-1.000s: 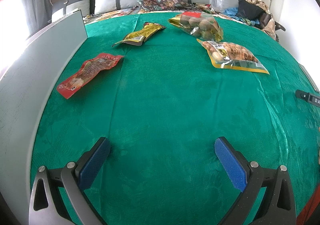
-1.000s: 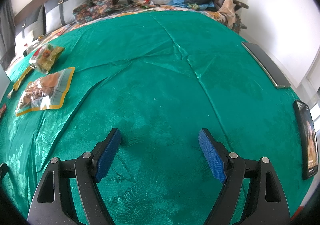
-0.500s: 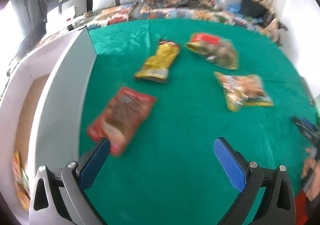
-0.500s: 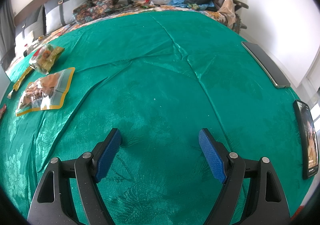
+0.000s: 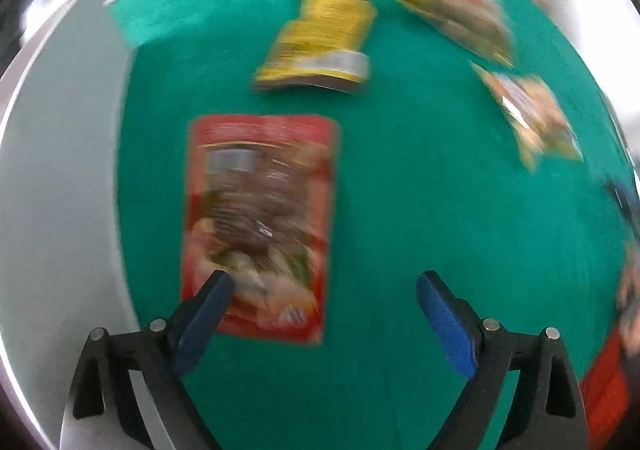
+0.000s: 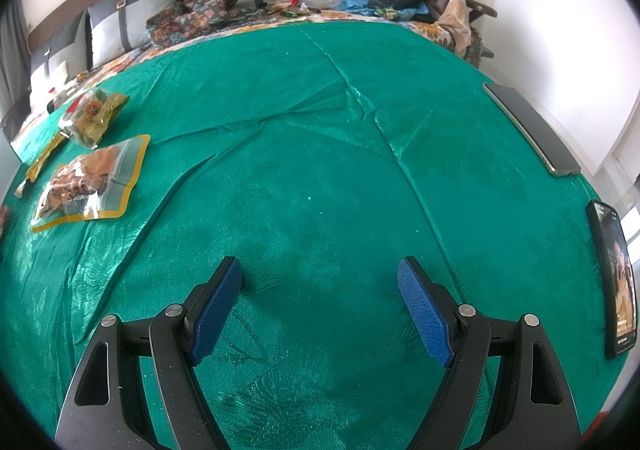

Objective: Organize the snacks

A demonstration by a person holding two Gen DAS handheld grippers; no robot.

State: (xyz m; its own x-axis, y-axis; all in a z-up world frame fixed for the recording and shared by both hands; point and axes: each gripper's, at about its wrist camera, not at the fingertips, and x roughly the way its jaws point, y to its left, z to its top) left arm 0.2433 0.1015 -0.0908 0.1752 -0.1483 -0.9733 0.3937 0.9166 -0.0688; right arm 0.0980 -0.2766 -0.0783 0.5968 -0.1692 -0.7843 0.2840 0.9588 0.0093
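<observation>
My left claw (image 5: 322,290) points steeply down over the green cloth (image 5: 400,210), and its view is smeared with blur. Its jaws are closing but still wide, and nothing is pinched between them; the pads press on nothing. The red snack packet (image 5: 260,218) lies flat on the cloth right in front of me, its near end reaching in beside my left pad (image 5: 202,320), which overlaps the packet's lower corner in the view. I cannot tell whether that pad touches it. Beyond it lies a yellow packet (image 5: 320,42), and off to the right two more: a red-topped bag (image 5: 452,10) and a clear bag with a yellow border (image 5: 532,114). A pale grey panel (image 5: 60,190) runs along the left edge of the cloth.

My right claw (image 6: 320,294) hangs over a bare stretch of green cloth, jaws apart and holding nothing. Far left in its view I see the clear yellow-bordered bag (image 6: 90,182) and the red-topped bag (image 6: 92,114). Two phones (image 6: 532,130) (image 6: 614,278) lie near the right edge.
</observation>
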